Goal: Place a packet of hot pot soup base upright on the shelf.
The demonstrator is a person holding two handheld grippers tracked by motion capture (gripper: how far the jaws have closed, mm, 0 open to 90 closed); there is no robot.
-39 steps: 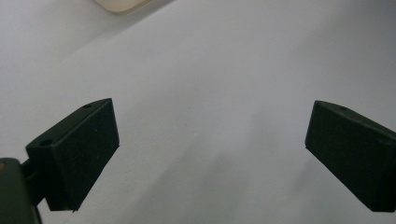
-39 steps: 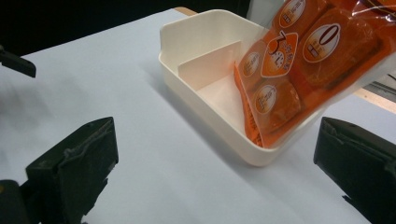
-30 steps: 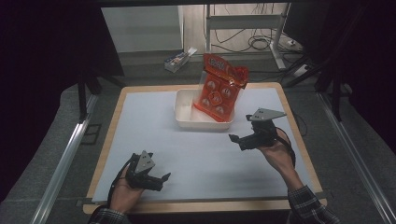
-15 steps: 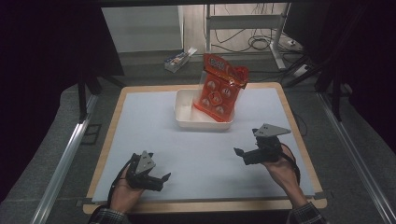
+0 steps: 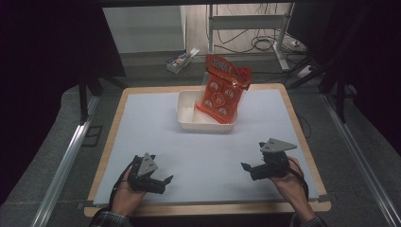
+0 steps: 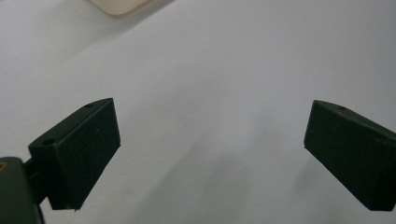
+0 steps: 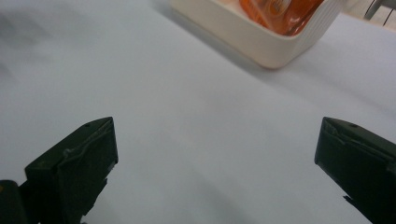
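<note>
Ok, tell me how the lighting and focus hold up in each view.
High view: table mat evenly lit, surroundings nearly black, orange packet in the white tray legible. Left gripper view: soft throughout, jaws blurred at the edges, faint shadows on the mat. Right gripper view: near jaws soft, tray fairly clear, no glare.

Grey floor (image 5: 52,137), cables (image 5: 265,45) beyond the dim, white-topped table (image 5: 142,123).
</note>
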